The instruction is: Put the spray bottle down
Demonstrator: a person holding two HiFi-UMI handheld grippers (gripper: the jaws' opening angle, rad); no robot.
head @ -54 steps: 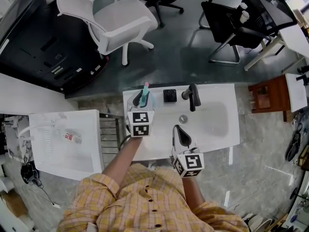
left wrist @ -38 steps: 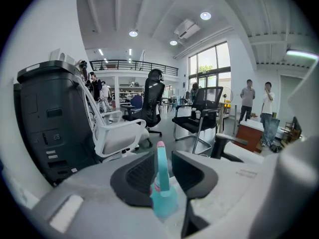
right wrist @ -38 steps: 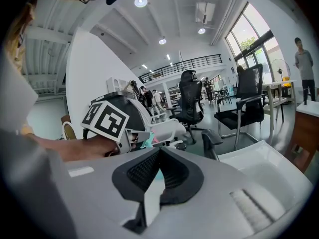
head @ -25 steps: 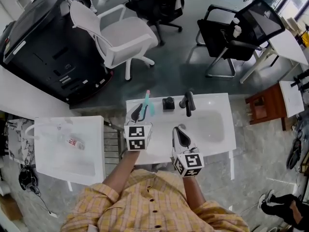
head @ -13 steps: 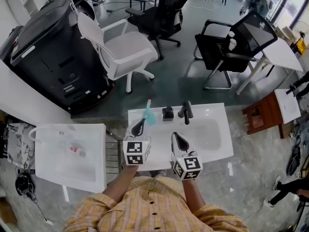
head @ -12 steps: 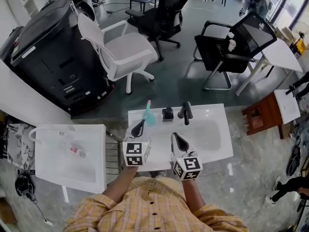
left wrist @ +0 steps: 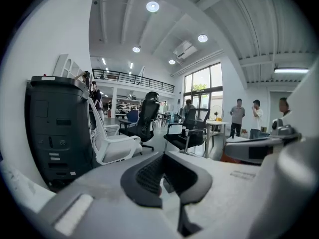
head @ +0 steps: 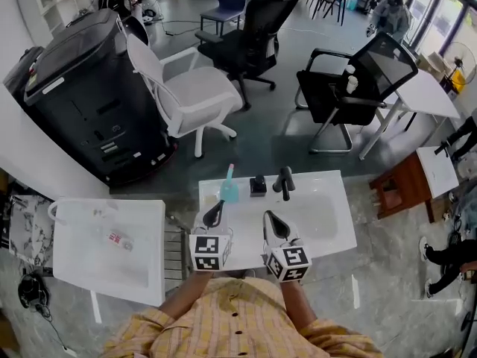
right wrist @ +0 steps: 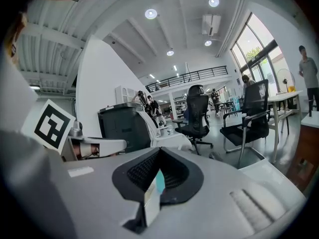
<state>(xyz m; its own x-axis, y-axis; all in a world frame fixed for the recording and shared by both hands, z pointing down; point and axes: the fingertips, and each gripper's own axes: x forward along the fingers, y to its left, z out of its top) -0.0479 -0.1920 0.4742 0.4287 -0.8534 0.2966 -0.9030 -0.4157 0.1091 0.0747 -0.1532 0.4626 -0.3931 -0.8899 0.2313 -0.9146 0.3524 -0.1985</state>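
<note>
Since a second ago my left gripper (head: pixel 217 208) has closed empty and backed off the spray bottle (head: pixel 228 189), which stands free at the back left corner of the sink (head: pixel 242 222). On my right gripper (head: pixel 270 219) the jaws are together, empty. Set-down looks complete; I need only withdraw.

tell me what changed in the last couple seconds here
The left gripper let go of the spray bottle, drew back toward the person and shut its jaws on nothing. The spray bottle stayed standing at the back of the white sink counter, left of the faucet. The right gripper stayed shut near the counter's front.
</note>
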